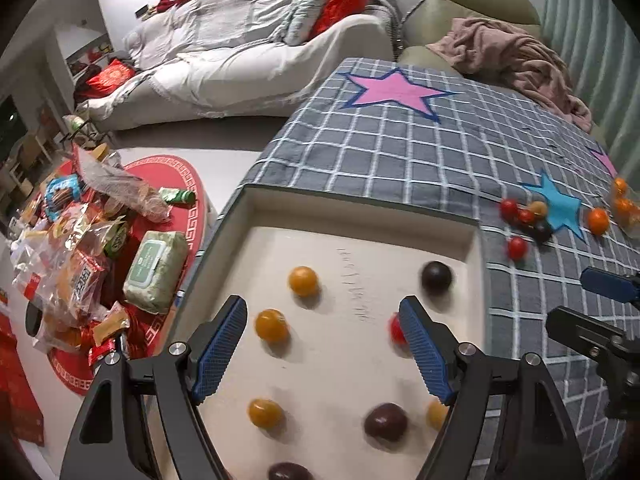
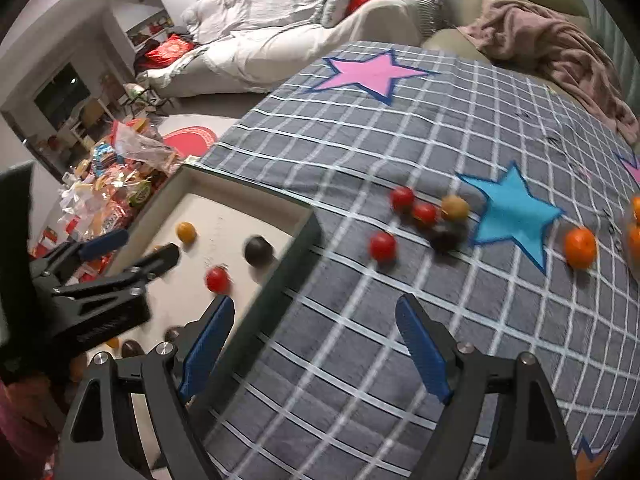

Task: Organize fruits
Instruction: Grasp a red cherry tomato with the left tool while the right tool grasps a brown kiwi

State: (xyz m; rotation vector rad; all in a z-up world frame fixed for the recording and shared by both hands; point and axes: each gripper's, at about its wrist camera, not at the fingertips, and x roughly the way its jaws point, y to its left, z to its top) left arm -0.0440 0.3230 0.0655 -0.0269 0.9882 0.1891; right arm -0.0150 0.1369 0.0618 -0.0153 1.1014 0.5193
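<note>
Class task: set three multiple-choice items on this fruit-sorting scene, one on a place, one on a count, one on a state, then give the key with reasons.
1. Where is the red fruit nearest the left gripper?
A. inside the tray
B. on the blue star
C. on the sofa

2. How many red fruits lie on the checked cloth in the right wrist view?
A. one
B. three
C. six

3. How does the right gripper stand?
A. shut on an orange
B. shut on nothing
C. open, holding nothing

Key: 1 A, it rests on the tray floor. 2 B, three show left of the blue star. 3 C, its fingers stand apart over bare cloth.
</note>
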